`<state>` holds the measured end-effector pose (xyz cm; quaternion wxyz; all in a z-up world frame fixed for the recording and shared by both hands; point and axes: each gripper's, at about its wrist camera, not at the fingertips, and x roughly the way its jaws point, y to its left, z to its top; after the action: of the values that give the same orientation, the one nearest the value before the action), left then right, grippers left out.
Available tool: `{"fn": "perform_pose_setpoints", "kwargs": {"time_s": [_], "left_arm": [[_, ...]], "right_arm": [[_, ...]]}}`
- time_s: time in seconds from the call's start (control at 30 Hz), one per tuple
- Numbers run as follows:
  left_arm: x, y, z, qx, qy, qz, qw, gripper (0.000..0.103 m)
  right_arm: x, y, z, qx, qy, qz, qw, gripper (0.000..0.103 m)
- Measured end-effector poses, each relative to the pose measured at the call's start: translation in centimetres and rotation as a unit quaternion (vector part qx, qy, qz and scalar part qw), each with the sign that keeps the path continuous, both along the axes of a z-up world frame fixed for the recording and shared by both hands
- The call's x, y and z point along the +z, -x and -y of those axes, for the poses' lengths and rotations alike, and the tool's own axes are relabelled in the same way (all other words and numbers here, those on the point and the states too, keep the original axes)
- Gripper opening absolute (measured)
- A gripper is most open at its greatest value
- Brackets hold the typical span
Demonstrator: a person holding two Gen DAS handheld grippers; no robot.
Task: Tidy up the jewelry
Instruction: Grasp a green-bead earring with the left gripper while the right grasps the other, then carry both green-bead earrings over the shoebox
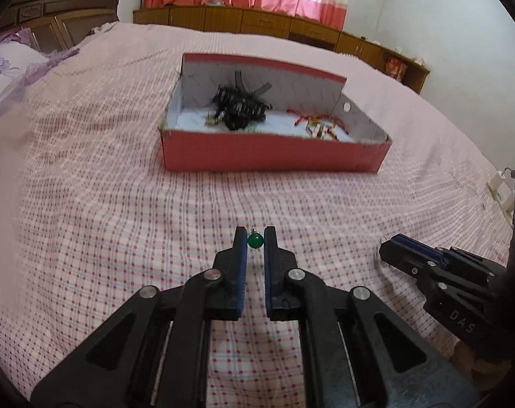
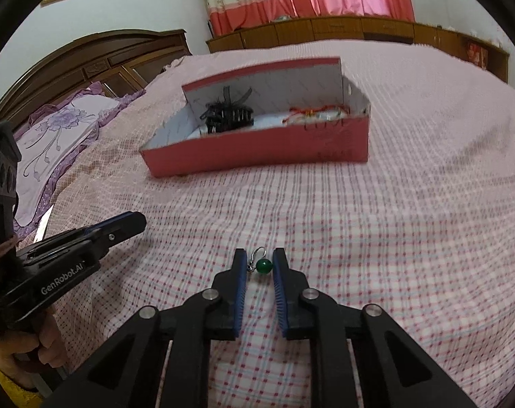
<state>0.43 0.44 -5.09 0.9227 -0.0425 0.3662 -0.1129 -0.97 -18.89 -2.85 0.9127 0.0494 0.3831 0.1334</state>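
Note:
My left gripper (image 1: 255, 239) is shut on a green bead earring (image 1: 255, 240), pinched at the fingertips above the checked bedspread. My right gripper (image 2: 260, 265) is shut on a second green bead earring (image 2: 264, 265) with a silver hook, also held at the tips. Each gripper shows from the side in the other's view: the right one (image 1: 398, 246) with a small silver hook at its tip, the left one (image 2: 128, 221). The open red shoebox (image 1: 274, 156) lies ahead on the bed, also in the right wrist view (image 2: 257, 149).
In the box lie a black hair clip pile (image 1: 238, 103) and red-string bracelets (image 1: 320, 124). A wooden headboard (image 2: 87, 64) and purple pillow (image 2: 60, 129) are at the left. Low wooden cabinets (image 1: 257, 22) and curtains stand beyond the bed.

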Motion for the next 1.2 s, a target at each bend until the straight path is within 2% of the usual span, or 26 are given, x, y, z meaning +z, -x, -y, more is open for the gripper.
{"fn": "perform_pose_setpoints", "kwargs": {"time_s": [0.77,1.2], "left_arm": [[0.9,-3.6,0.6,0.009,0.015,0.041,0.9990,0.000],[2.1,-7.1,1.6,0.010,0.015,0.069,0.9974,0.000]], "right_arm": [[1.1,-4.7,-0.2,-0.007,0.014,0.043,0.999,0.017],[2.7,-8.6,-0.5,-0.005,0.021,0.069,0.997,0.017]]}}
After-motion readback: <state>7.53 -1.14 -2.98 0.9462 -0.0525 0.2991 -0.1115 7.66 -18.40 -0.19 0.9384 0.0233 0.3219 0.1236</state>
